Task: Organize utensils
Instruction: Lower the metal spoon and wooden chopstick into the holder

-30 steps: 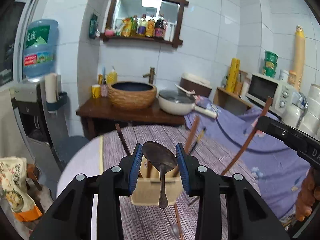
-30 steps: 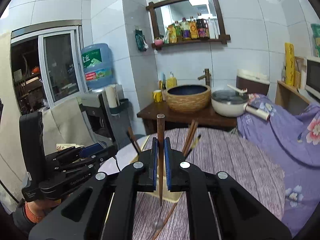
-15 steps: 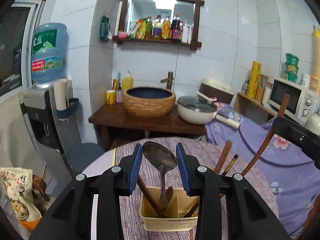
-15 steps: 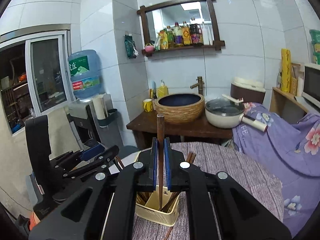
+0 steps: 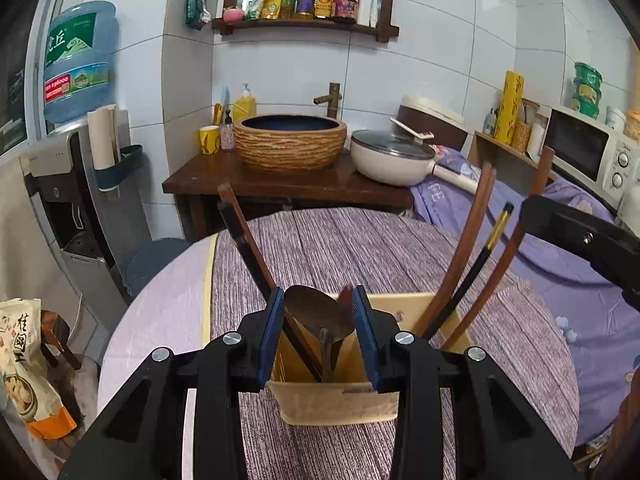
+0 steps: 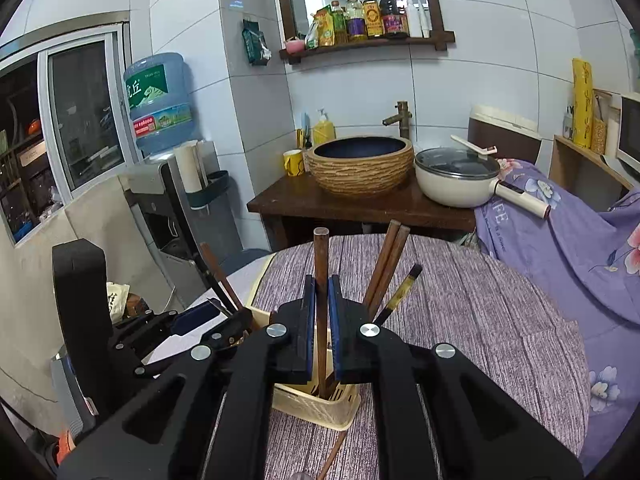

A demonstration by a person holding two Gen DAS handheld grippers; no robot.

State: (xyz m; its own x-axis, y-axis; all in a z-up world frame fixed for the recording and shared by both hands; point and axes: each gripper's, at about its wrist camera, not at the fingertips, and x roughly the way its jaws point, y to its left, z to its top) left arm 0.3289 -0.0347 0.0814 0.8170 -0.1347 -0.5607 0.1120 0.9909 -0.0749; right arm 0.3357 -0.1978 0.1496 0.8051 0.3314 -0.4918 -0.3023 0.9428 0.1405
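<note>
Presently gripping: left claw point(image 5: 318, 332) clenching spoon point(image 5: 320, 316) by its bowl, handle reaching down into beige caddy point(image 5: 340, 400); right claw point(image 6: 320, 328) clamping upright chopstick point(image 6: 321, 264), tip entering same caddy. Sitting mid-surface point(image 5: 340, 248), well clear of round edge.

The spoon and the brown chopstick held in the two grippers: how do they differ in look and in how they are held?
The spoon is dark metal with a wide bowl on top; the brown chopstick is a thin straight wooden stick. The left gripper clamps the spoon across its bowl, jaws partly apart; the right gripper has its jaws almost together on the chopstick. Both stand upright, lower ends inside the yellow holder.
</note>
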